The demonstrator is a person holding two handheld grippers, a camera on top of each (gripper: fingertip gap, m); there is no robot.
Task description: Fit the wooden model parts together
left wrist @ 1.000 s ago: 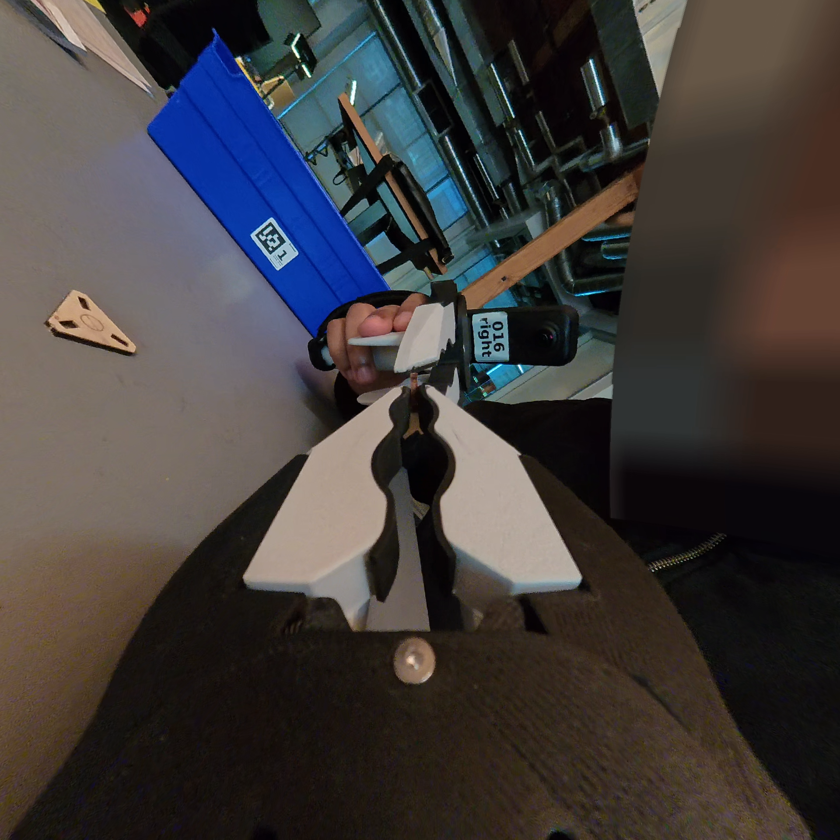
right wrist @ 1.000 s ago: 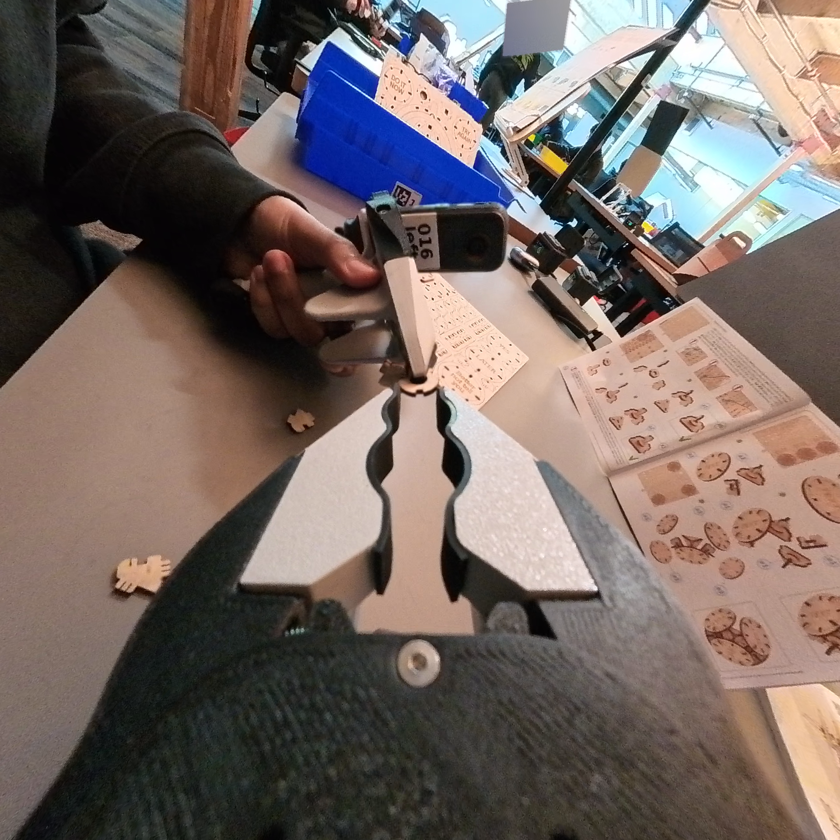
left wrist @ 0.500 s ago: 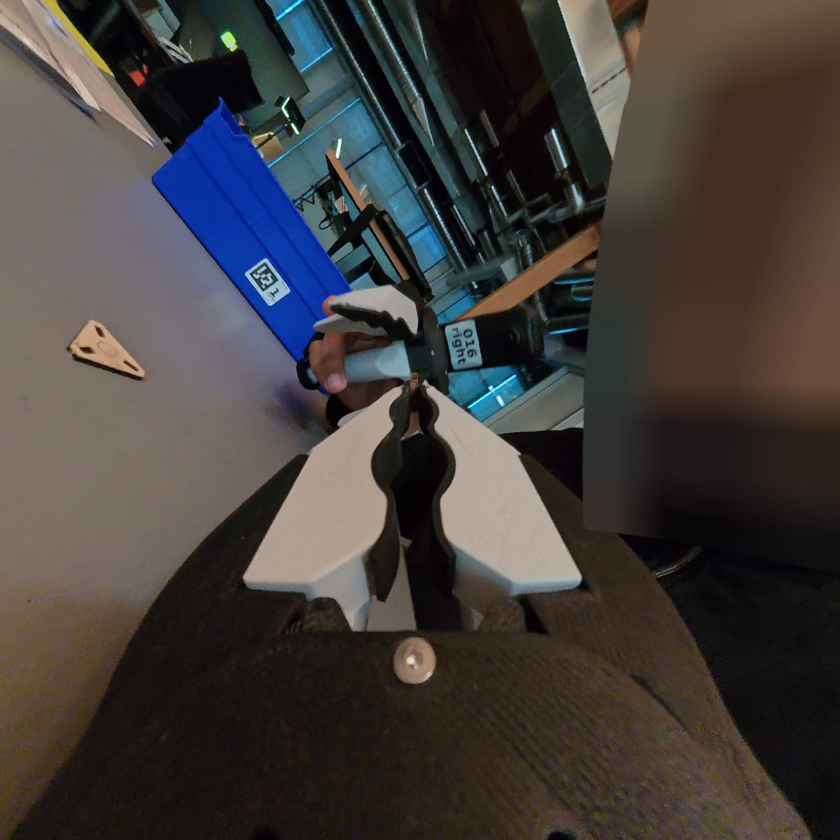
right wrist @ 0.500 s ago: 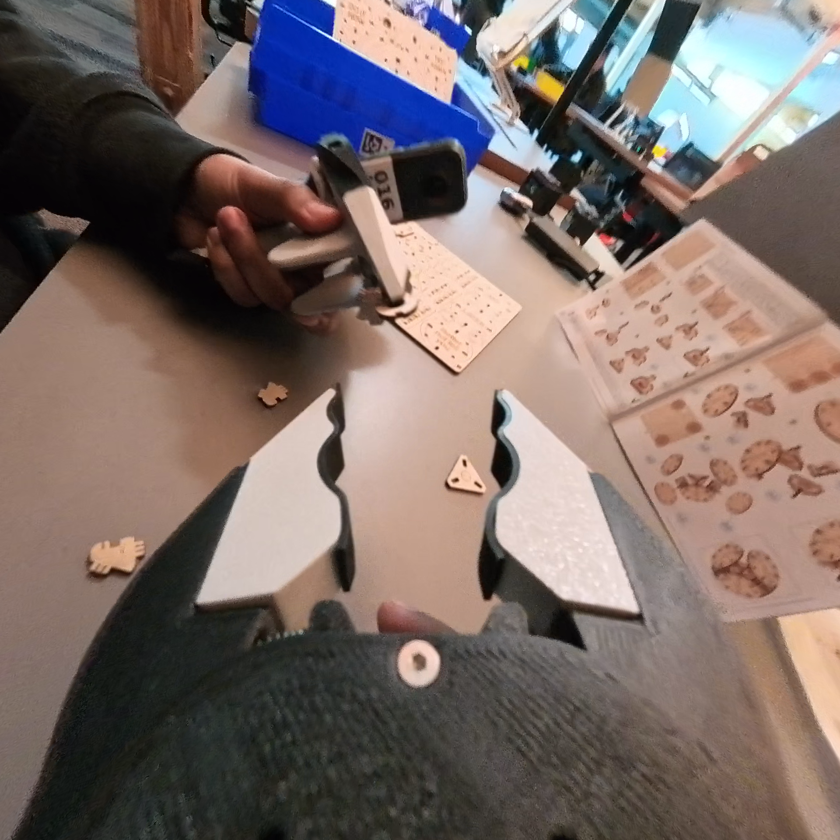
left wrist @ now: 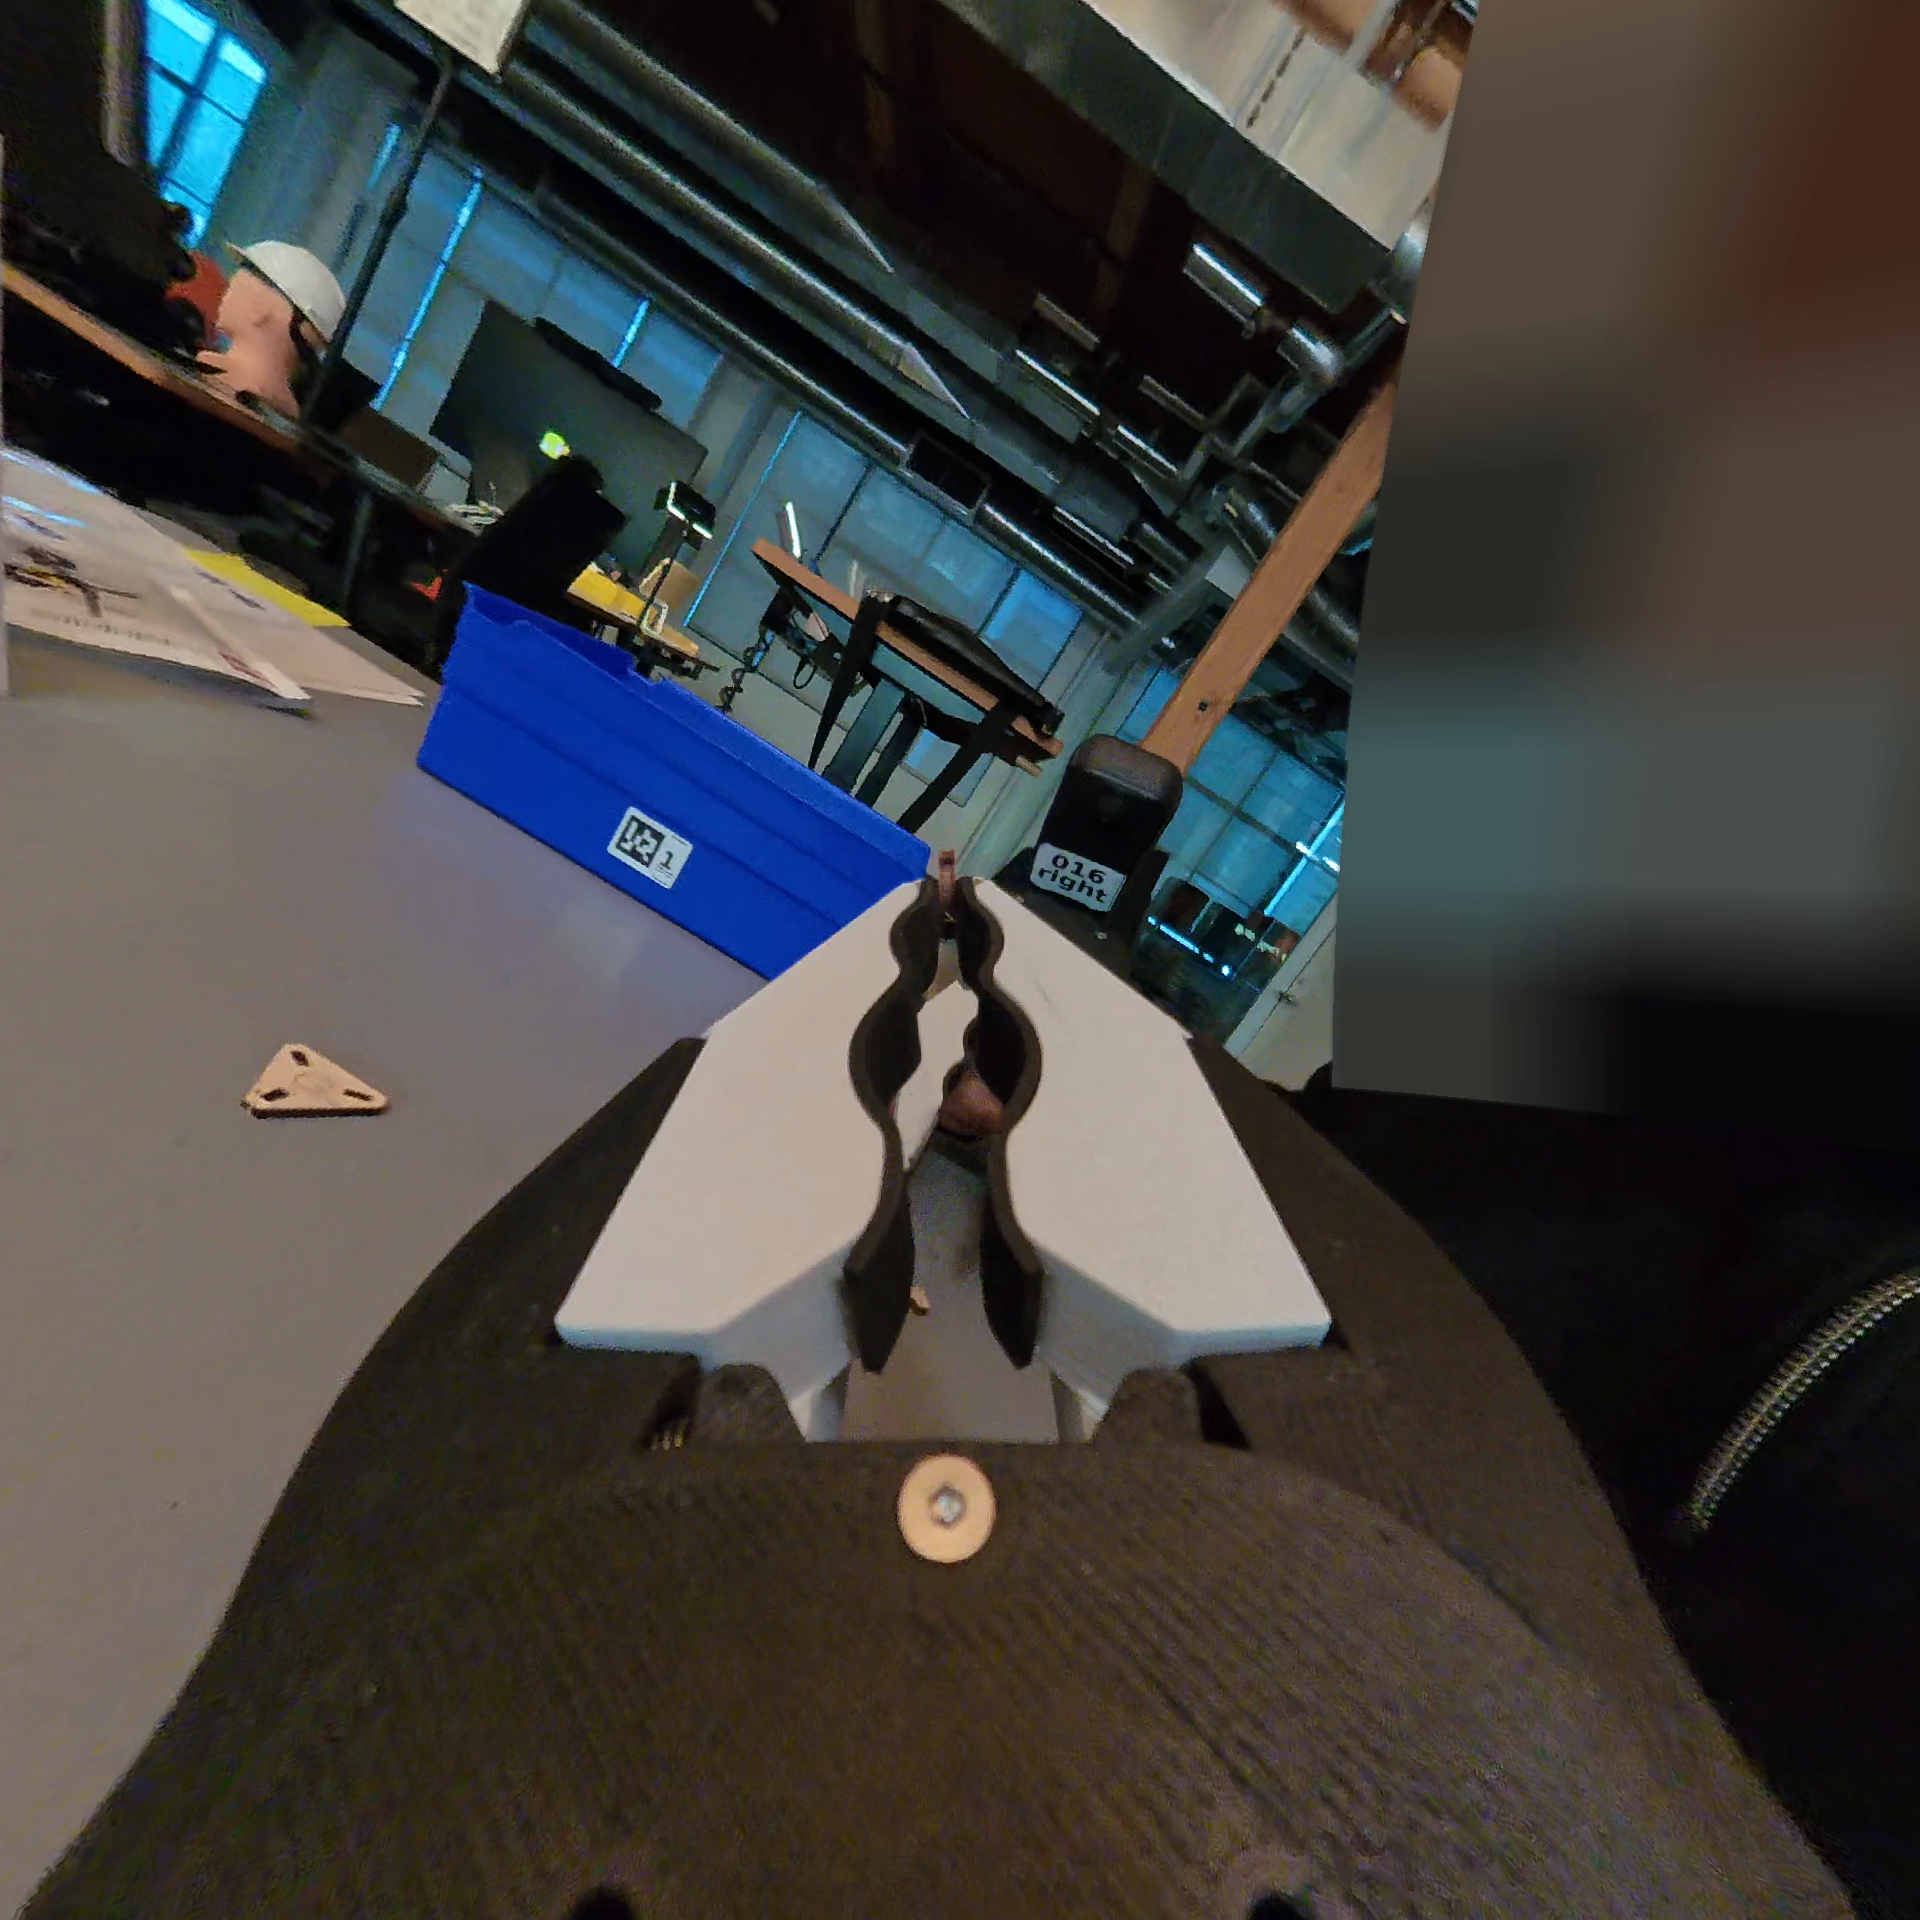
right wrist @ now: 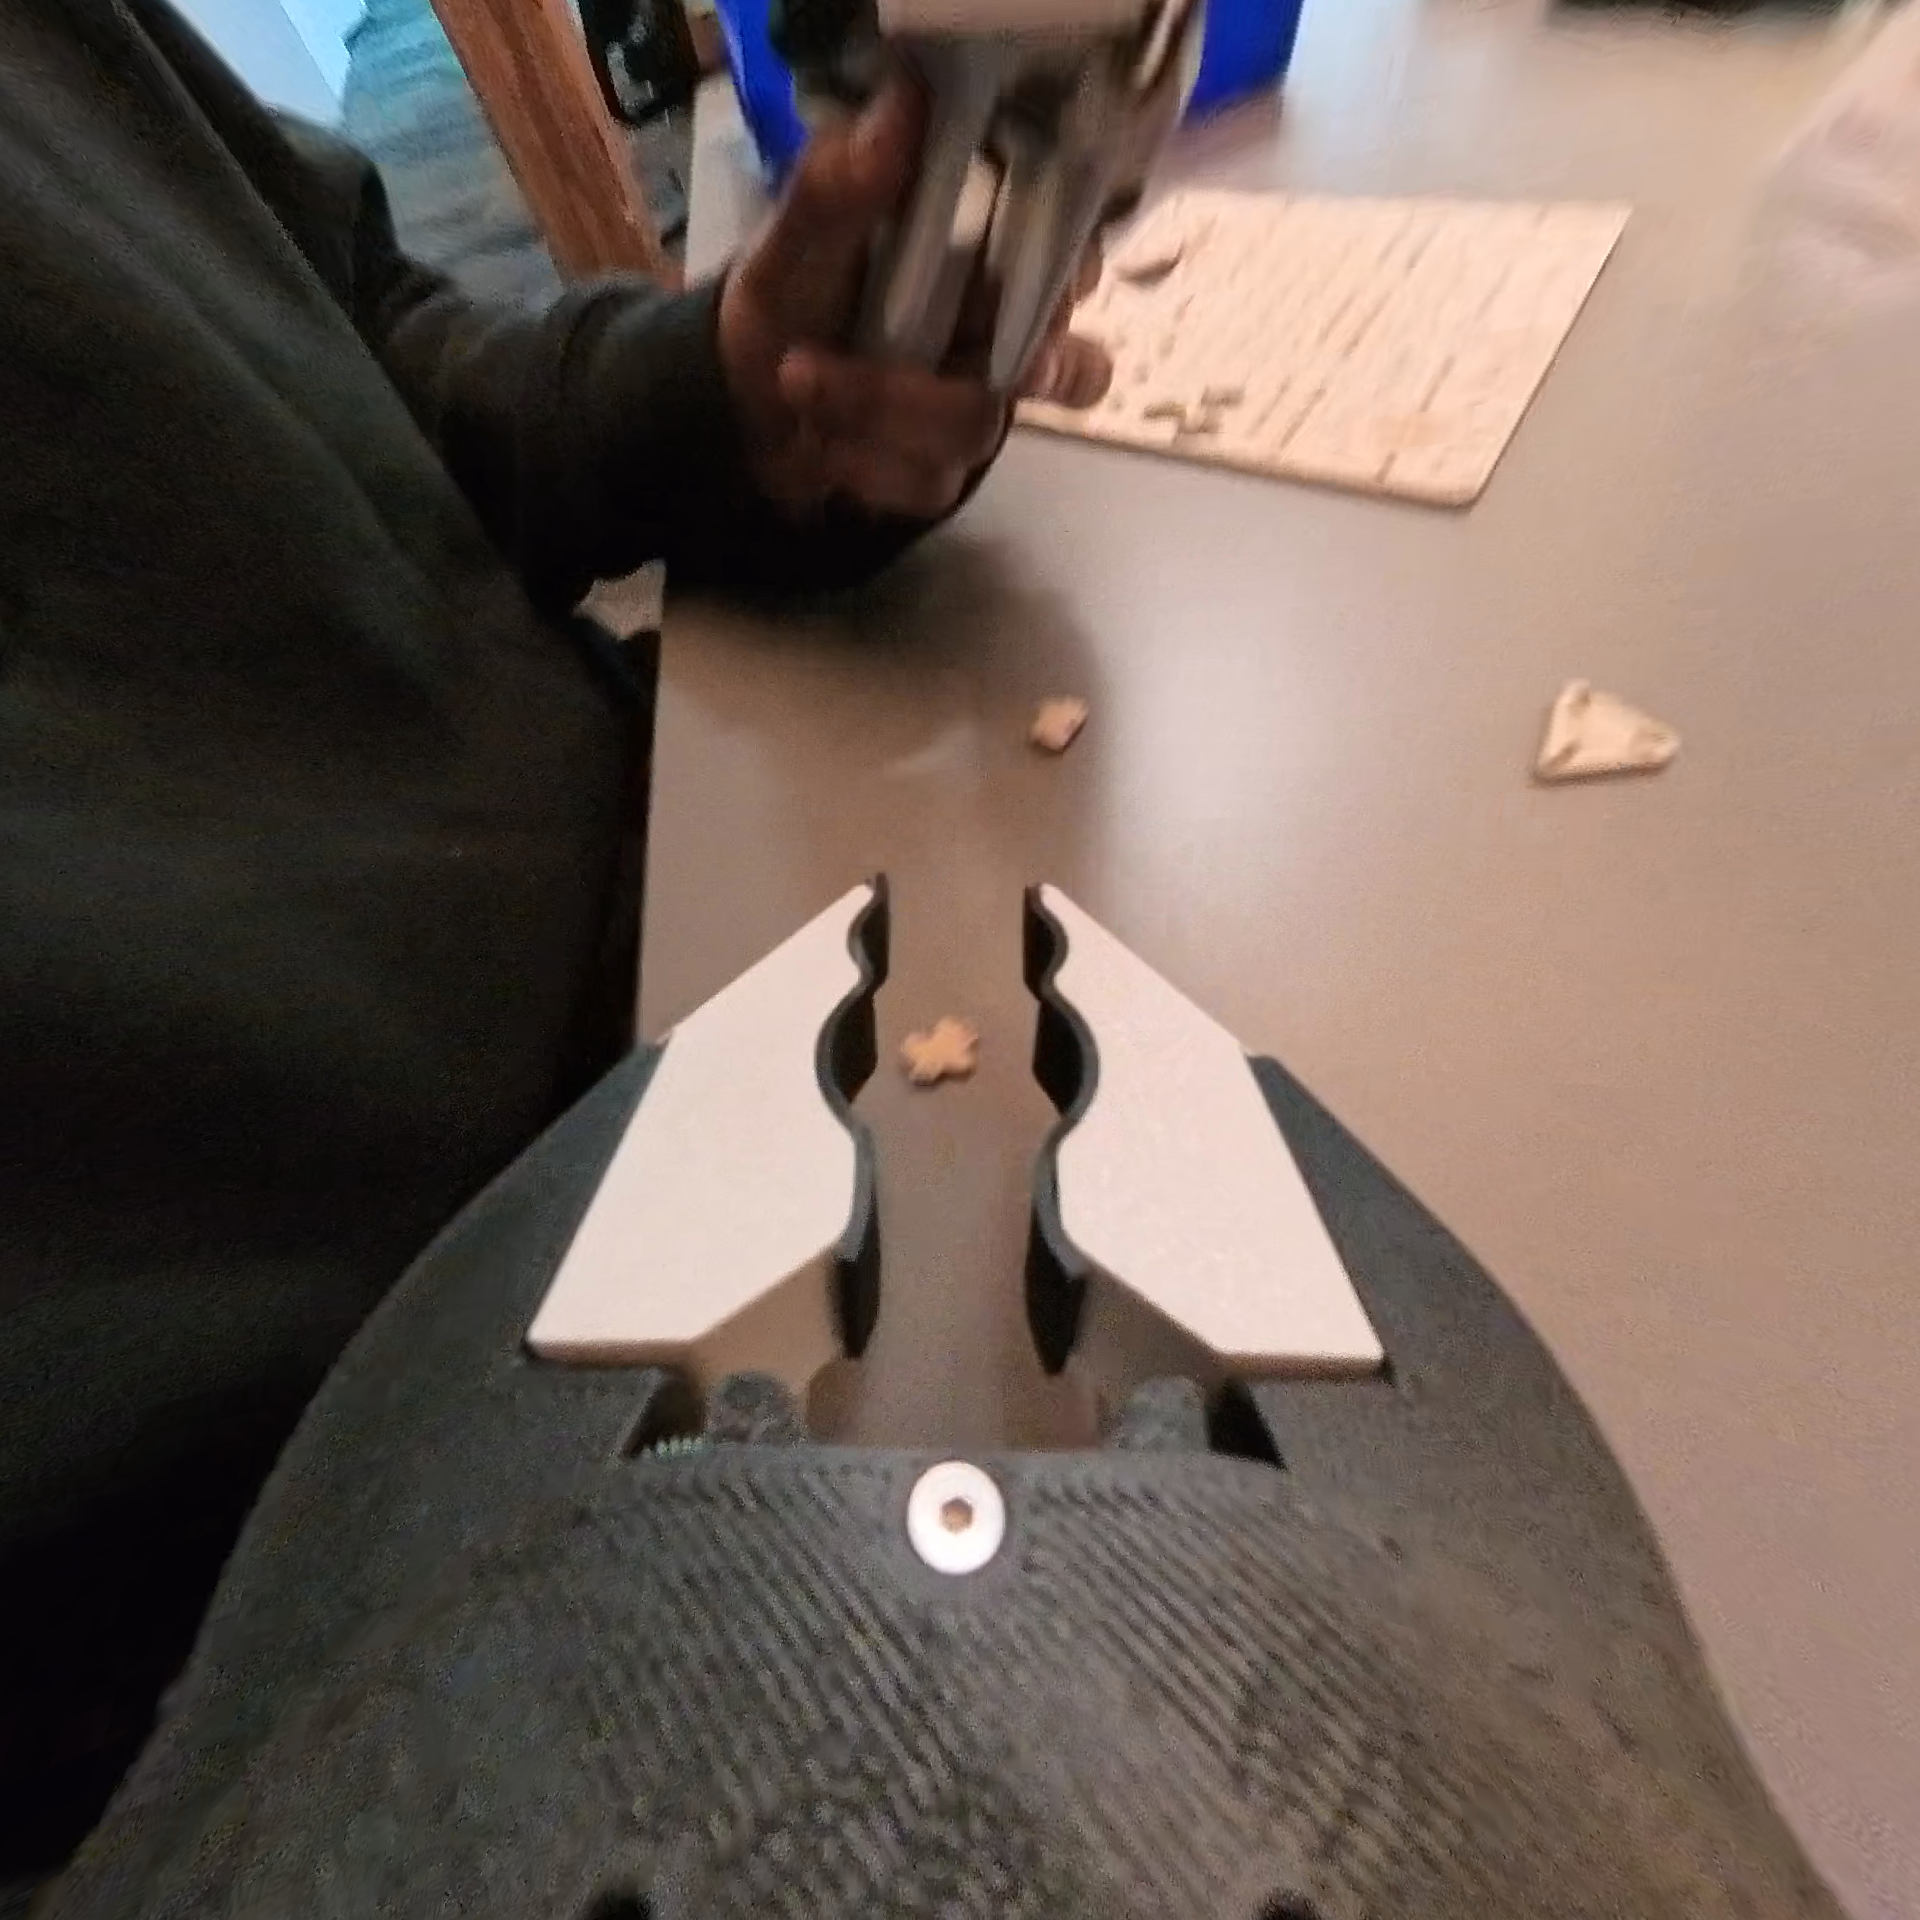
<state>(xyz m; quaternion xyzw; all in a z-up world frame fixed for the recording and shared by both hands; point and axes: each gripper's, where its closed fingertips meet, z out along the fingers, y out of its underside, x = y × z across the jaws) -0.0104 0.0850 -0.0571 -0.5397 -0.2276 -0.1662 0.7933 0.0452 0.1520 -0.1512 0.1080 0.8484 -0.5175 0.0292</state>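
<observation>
left gripper [left wrist: 948,883] fingers pinching barely visible sliver [left wrist: 945,864]

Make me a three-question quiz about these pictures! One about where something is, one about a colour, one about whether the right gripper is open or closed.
1. Where is the triangular wooden piece?
A. flat on the grey table
B. inside the bin
C. in a gripper

2. What colour is the bin?
A. red
B. blue
C. green

3. How are the right gripper jaws?
A. shut tight
B. apart, empty
C. clamping paper

Answers: 1 A, it lies alone on the tabletop; 2 B, its walls are bright blue; 3 B, bare table shows between the fingers.
</observation>
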